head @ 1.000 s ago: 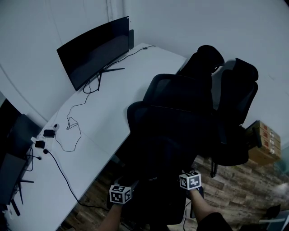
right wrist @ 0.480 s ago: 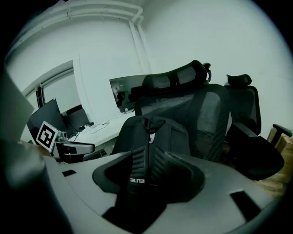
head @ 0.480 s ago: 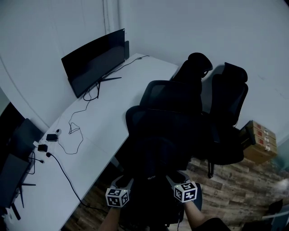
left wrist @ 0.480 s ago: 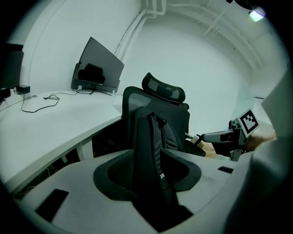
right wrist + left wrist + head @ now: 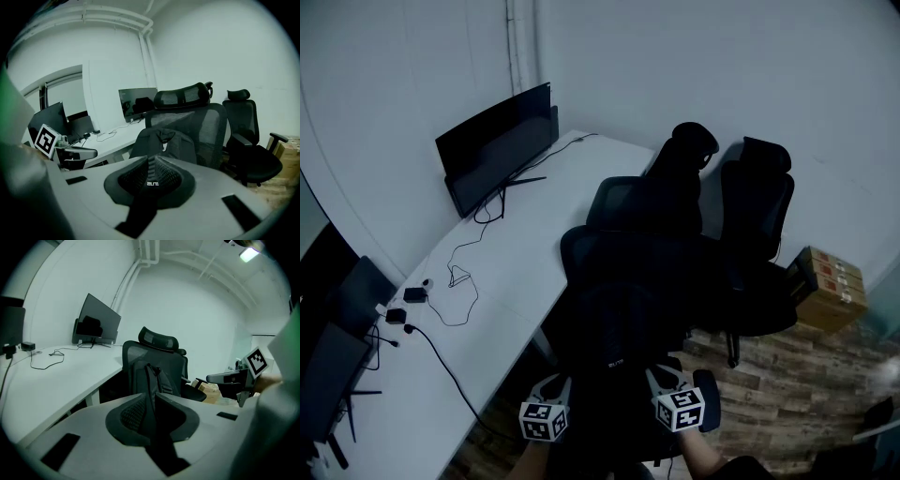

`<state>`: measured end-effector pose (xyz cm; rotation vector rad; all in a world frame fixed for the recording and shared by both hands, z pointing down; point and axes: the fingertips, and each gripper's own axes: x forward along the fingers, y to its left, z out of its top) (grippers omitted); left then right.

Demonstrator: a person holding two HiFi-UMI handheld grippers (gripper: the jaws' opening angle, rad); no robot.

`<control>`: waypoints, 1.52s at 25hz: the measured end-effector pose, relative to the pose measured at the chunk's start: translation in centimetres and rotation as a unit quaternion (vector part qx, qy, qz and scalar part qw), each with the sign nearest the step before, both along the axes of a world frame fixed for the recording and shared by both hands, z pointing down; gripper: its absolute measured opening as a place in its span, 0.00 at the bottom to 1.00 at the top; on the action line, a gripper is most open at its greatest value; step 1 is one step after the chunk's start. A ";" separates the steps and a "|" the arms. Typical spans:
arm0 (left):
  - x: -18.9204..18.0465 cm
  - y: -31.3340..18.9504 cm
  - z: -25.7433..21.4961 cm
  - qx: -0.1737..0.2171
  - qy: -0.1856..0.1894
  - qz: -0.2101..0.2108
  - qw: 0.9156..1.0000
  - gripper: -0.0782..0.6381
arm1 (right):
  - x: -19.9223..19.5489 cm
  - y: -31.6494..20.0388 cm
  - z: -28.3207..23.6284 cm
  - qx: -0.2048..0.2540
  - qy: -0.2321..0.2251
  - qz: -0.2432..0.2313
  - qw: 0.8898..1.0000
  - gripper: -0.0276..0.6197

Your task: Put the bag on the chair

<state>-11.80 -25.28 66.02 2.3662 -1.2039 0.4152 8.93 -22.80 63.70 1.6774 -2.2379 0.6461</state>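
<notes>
In front of the chair (image 5: 206,126), the left gripper (image 5: 151,404) and right gripper (image 5: 150,176) are closing, each pinching a strap of the bag (image 5: 161,143); likely readying a lift.

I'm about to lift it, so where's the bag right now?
In the head view the bag is low at centre, before the nearest black chair, between the left gripper and right gripper, whose jaws are closing on it.

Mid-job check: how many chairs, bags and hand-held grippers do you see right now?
Chairs: 2, the near chair and the far chair
Bags: 1, the bag
Hand-held grippers: 2, the left hand-held gripper and the right hand-held gripper, jaws of both closing with bag fabric between them
Total: 5
</notes>
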 end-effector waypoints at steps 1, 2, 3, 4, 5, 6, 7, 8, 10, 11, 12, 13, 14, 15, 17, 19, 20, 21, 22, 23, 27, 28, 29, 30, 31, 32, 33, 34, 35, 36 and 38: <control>-0.3 0.5 -0.2 0.003 -0.002 0.002 1.000 0.21 | -0.2 0.6 -0.3 0.002 -0.001 0.003 1.000 0.15; -0.5 0.9 -0.5 0.005 -0.003 0.004 1.000 0.20 | -0.4 1.1 -0.6 0.004 -0.002 0.006 1.000 0.15; -0.8 1.4 -0.7 0.008 -0.004 0.005 1.000 0.19 | -0.6 1.7 -0.9 0.005 -0.002 0.009 1.000 0.15; -0.9 1.8 -1.0 0.011 -0.005 0.008 1.000 0.18 | -0.8 2.3 -1.2 0.008 -0.002 0.012 1.000 0.14; -1.1 2.2 -1.2 0.014 -0.005 0.011 1.000 0.18 | -0.9 2.8 -1.4 0.011 -0.001 0.017 1.000 0.14; -1.3 2.6 -1.5 0.017 -0.006 0.015 1.000 0.18 | -1.1 3.3 -1.7 0.015 -0.001 0.021 1.000 0.14; -1.4 3.0 -1.7 0.020 -0.006 0.018 1.000 0.18 | -1.4 3.8 -2.0 0.018 -0.002 0.024 1.000 0.14; -1.5 3.4 -2.0 0.023 -0.007 0.021 0.999 0.18 | -1.6 4.3 -2.4 0.021 -0.004 0.027 0.999 0.14; -1.6 4.2 -2.7 0.029 -0.006 0.027 0.999 0.17 | -2.0 5.4 -3.2 0.026 -0.007 0.030 0.999 0.14; -1.6 4.7 -3.1 0.032 -0.006 0.031 0.999 0.17 | -2.2 5.9 -3.6 0.029 -0.008 0.031 0.999 0.14; -1.6 5.2 -3.5 0.037 -0.006 0.034 0.999 0.17 | -2.4 6.5 -4.0 0.032 -0.009 0.033 0.999 0.14; -1.6 5.8 -4.0 0.041 -0.006 0.037 0.998 0.16 | -2.5 7.1 -4.4 0.036 -0.010 0.036 0.999 0.14; -1.6 6.3 -4.5 0.046 -0.004 0.040 0.998 0.16 | -2.6 7.7 -4.9 0.040 -0.011 0.038 0.998 0.14; -1.6 6.8 -5.0 0.051 -0.002 0.043 0.998 0.16 | -2.8 8.3 -5.3 0.043 -0.012 0.041 0.998 0.14; -1.8 7.7 -5.9 0.060 0.004 0.047 0.997 0.16 | -3.1 9.4 -6.0 0.050 -0.012 0.046 0.998 0.13; -2.0 8.5 -6.8 0.070 0.005 0.049 0.996 0.15 | -3.3 10.4 -6.7 0.056 -0.015 0.050 0.997 0.13; -2.0 8.9 -7.3 0.074 0.005 0.050 0.996 0.15 | -3.5 11.0 -7.0 0.059 -0.016 0.051 0.997 0.13; -2.1 9.4 -7.7 0.077 0.005 0.051 0.996 0.15 | -3.6 11.5 -7.4 0.062 -0.016 0.053 0.997 0.13; -2.2 9.9 -8.2 0.081 0.007 0.051 0.995 0.15 | -3.7 12.0 -7.7 0.065 -0.016 0.053 0.996 0.13; -2.3 10.4 -8.7 0.086 0.008 0.050 0.995 0.14 | -3.8 12.6 -8.0 0.068 -0.016 0.053 0.996 0.13; -3.0 12.6 -10.2 0.102 0.011 0.053 0.993 0.14 | -4.6 14.8 -9.1 0.079 -0.017 0.053 0.995 0.13; -3.2 13.2 -10.4 0.105 0.011 0.055 0.993 0.14 | -4.8 15.3 -9.3 0.080 -0.017 0.053 0.995 0.13; -3.3 13.7 -10.7 0.109 0.012 0.056 0.992 0.14 | -5.0 15.8 -9.4 0.082 -0.017 0.053 0.995 0.13; -3.4 14.2 -10.8 0.112 0.012 0.057 0.992 0.14 | -5.0 16.3 -9.6 0.084 -0.016 0.053 0.995 0.13; -3.6 14.8 -10.9 0.114 0.012 0.058 0.992 0.14 | -5.1 16.7 -9.6 0.086 -0.015 0.054 0.995 0.13; -3.8 15.3 -11.0 0.115 0.012 0.058 0.992 0.14 | -5.1 17.2 -9.7 0.087 -0.014 0.055 0.995 0.13; -4.0 15.8 -11.1 0.116 0.013 0.058 0.992 0.14 | -5.3 17.6 -9.8 0.089 -0.014 0.055 0.994 0.13; -4.2 16.2 -11.2 0.117 0.013 0.057 0.991 0.14 | -5.4 18.1 -9.9 0.090 -0.014 0.055 0.994 0.13; -4.3 16.6 -11.3 0.118 0.014 0.057 0.991 0.14 | -5.5 18.5 -10.1 0.092 -0.014 0.055 0.994 0.13; -4.5 17.0 -11.4 0.118 0.014 0.056 0.991 0.14 | -5.6 18.9 -10.3 0.094 -0.014 0.055 0.994 0.13; -4.6 18.0 -11.7 0.120 0.014 0.057 0.991 0.14 | -5.8 19.8 -10.6 0.097 -0.015 0.053 0.994 0.13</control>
